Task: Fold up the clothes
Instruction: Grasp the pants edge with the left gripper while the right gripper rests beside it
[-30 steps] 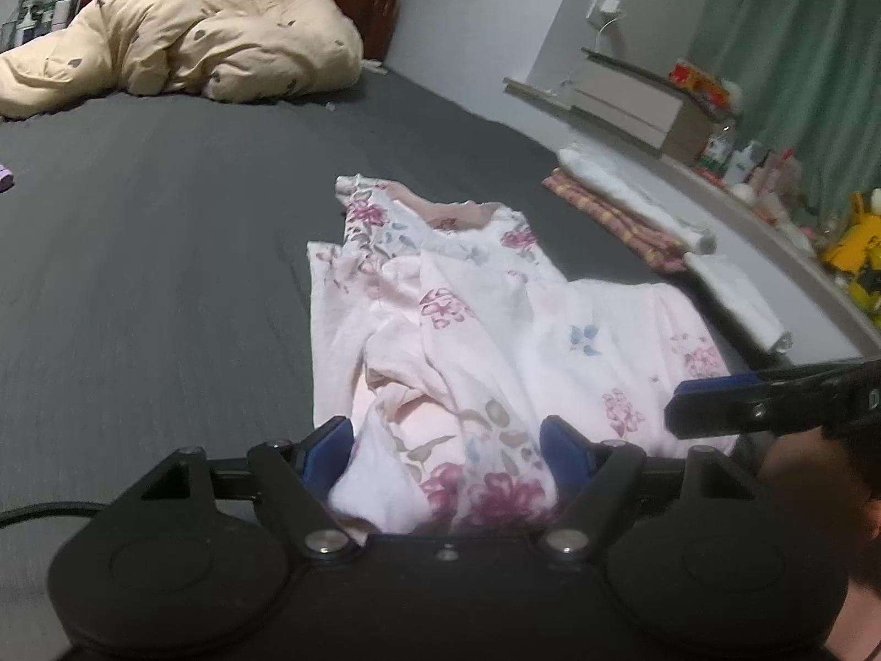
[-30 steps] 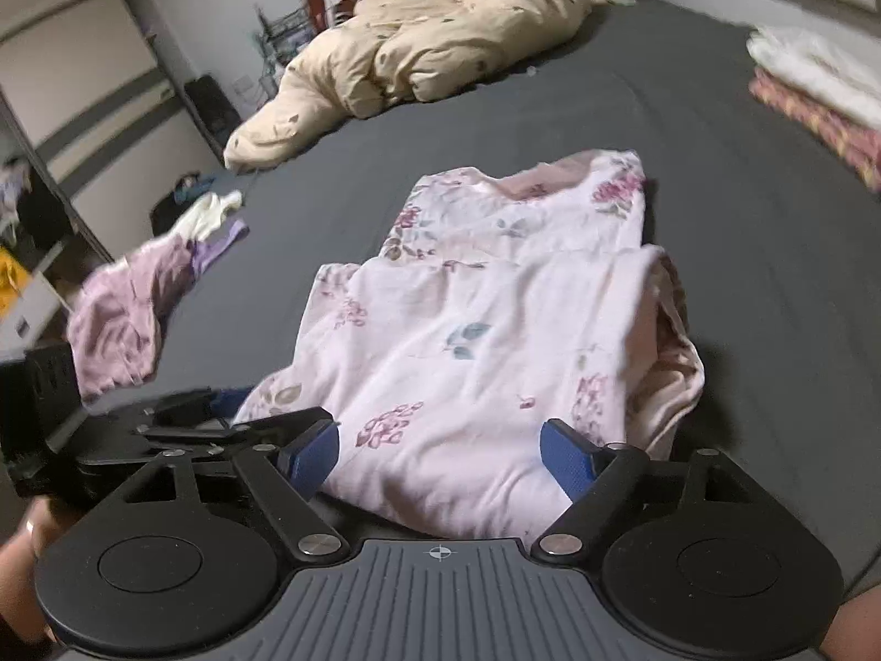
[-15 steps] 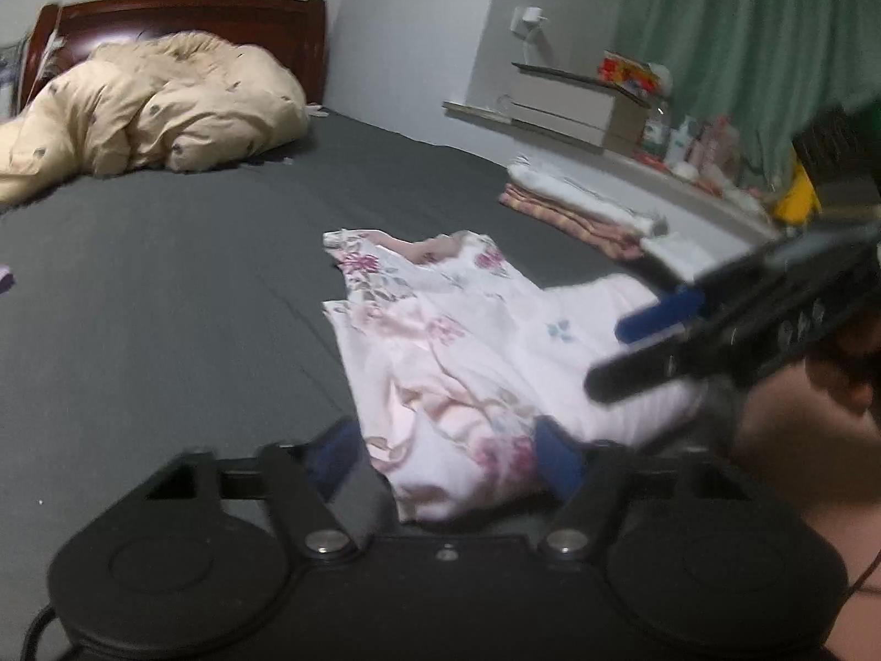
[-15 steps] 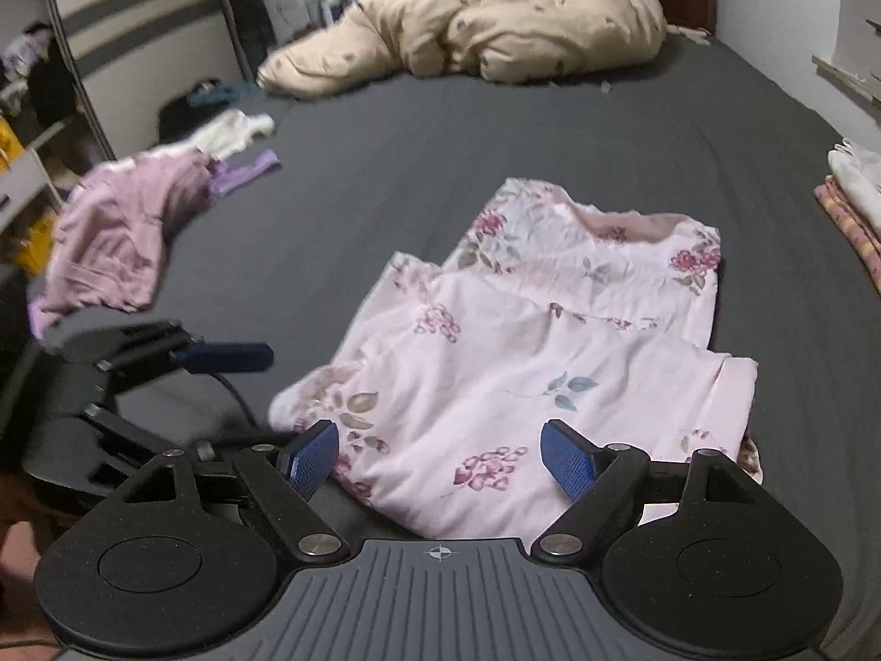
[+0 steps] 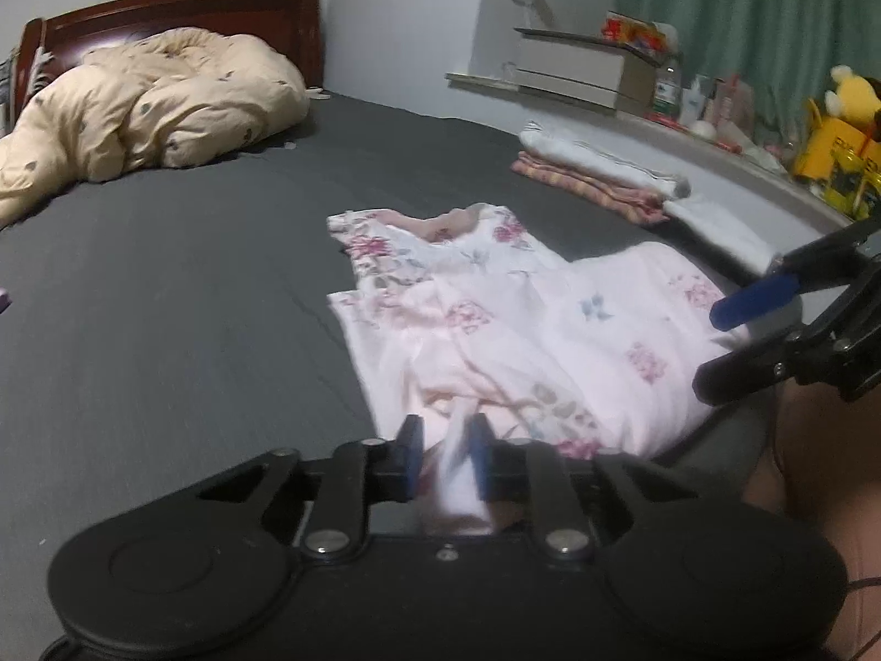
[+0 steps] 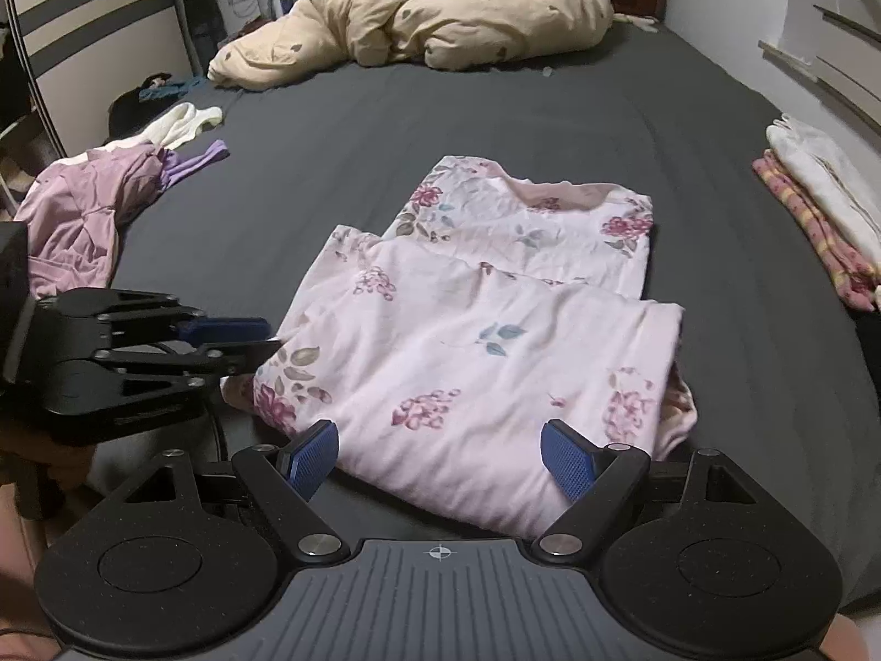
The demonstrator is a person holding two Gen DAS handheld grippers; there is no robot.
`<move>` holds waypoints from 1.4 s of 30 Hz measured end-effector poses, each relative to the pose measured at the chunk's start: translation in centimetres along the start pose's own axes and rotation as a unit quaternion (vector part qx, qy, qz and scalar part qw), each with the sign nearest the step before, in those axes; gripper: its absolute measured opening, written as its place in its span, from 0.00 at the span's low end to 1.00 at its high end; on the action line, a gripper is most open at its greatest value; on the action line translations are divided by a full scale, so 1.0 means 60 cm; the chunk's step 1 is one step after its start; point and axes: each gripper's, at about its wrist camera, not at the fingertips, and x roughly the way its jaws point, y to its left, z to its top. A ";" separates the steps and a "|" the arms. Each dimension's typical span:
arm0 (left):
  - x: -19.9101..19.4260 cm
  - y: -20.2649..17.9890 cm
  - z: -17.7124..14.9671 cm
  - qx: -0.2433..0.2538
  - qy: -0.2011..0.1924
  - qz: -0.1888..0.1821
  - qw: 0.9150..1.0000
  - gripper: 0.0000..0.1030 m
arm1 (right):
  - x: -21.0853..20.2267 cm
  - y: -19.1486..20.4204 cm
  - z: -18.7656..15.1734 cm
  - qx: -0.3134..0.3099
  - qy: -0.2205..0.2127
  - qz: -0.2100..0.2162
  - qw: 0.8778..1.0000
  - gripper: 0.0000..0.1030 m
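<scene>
A pink floral garment lies partly folded on the dark grey bed, its neckline at the far end. In the left wrist view the same garment spreads ahead, and my left gripper is shut on its near left edge, a fold of cloth pinched between the blue pads. The left gripper also shows from the side in the right wrist view, at the garment's left corner. My right gripper stands open just over the garment's near hem, nothing between its fingers. It appears at the right in the left wrist view.
A beige duvet is bunched at the headboard. Purple and white clothes lie heaped on the bed's left side. Folded clothes are stacked at the right edge, beside a ledge with boxes and bottles. A green curtain hangs behind.
My left gripper has gone from open around the garment's edge to shut on it. The right gripper has drawn back to the near hem and stays open.
</scene>
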 end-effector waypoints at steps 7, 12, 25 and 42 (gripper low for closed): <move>0.007 0.008 -0.006 -0.040 -0.002 0.024 0.999 0.03 | -0.001 -0.021 -0.013 0.026 -0.012 -0.005 1.000 0.79; 0.000 0.032 -0.015 -0.094 -0.002 0.024 0.995 0.03 | 0.004 -0.043 -0.020 0.049 -0.017 -0.008 0.999 0.79; -0.035 0.053 -0.018 -0.138 -0.019 0.011 0.990 0.09 | 0.009 -0.073 -0.039 0.055 -0.034 0.005 0.998 0.79; 0.017 0.041 0.024 -0.235 0.039 -0.049 0.970 0.09 | -0.013 -0.091 -0.044 0.095 -0.070 0.059 0.991 0.79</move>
